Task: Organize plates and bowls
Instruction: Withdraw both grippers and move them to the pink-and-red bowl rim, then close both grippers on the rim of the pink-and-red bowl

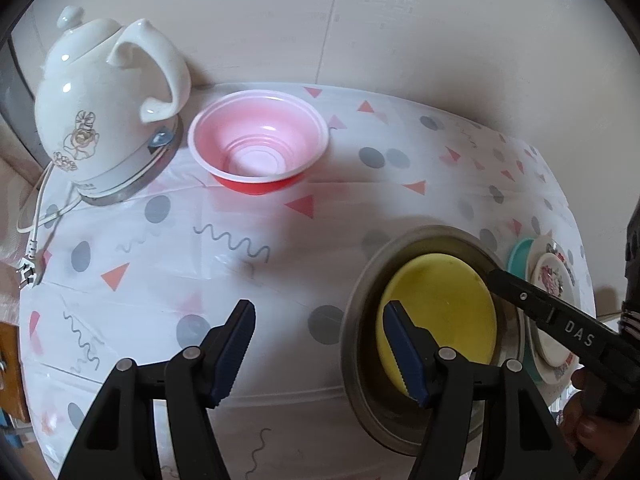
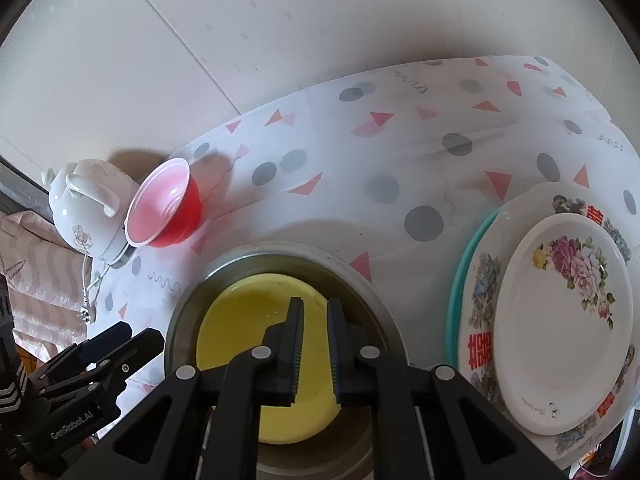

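Observation:
A yellow bowl lies inside a larger metal bowl on the patterned tablecloth. My right gripper hovers over the yellow bowl's inside, its jaws shut, and I see nothing clamped between them. To the left of the metal bowl my left gripper stands open and empty; one finger overlaps the yellow bowl in the left wrist view. A red bowl sits apart near the wall. At the right, a small flowered plate tops a bigger flowered plate and a teal plate.
A white electric kettle stands on its base at the back left, beside the red bowl. Its cord and plug trail over the table's left edge. A pale wall runs close behind the table. A hand holds the right gripper's handle.

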Demonstrator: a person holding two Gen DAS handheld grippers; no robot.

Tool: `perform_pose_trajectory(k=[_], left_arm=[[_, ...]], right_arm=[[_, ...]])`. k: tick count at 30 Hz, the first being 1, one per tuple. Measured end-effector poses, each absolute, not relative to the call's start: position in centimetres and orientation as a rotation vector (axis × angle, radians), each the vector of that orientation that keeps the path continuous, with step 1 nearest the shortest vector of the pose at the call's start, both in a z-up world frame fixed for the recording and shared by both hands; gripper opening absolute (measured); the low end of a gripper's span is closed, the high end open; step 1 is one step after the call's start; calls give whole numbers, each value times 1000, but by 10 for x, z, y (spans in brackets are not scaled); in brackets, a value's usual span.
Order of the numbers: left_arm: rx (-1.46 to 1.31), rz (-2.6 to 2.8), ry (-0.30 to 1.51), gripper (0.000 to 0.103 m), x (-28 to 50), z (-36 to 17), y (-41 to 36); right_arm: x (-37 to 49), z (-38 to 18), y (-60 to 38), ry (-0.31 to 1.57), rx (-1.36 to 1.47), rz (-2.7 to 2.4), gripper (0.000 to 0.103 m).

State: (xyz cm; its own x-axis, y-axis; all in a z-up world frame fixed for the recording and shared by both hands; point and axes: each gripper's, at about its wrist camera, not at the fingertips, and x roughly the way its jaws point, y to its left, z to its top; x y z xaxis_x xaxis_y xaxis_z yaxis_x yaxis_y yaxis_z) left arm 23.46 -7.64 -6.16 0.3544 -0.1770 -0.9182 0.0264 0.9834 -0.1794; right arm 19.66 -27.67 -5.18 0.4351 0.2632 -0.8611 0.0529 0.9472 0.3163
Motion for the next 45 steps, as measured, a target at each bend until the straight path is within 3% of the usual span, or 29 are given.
perform_pose_trajectory(k=[11, 14, 23, 42, 45], left_arm=[[-171, -22, 1215, 67, 248, -67, -53], [-187, 9, 1220, 67, 253, -69, -44], [-228, 109, 1231, 67, 270, -75, -21], [-317, 222, 1184, 70, 294, -72, 4], [-299, 210, 1166, 70, 303, -69, -1]], right_arm=[[227, -43, -261, 1107, 314, 198, 13], [240, -41, -252, 1108, 299, 218, 24], [287, -36, -218, 1136, 249, 327, 26], [360, -83, -147, 1278, 225, 469, 26], [359, -88, -151, 1290, 196, 486, 19]])
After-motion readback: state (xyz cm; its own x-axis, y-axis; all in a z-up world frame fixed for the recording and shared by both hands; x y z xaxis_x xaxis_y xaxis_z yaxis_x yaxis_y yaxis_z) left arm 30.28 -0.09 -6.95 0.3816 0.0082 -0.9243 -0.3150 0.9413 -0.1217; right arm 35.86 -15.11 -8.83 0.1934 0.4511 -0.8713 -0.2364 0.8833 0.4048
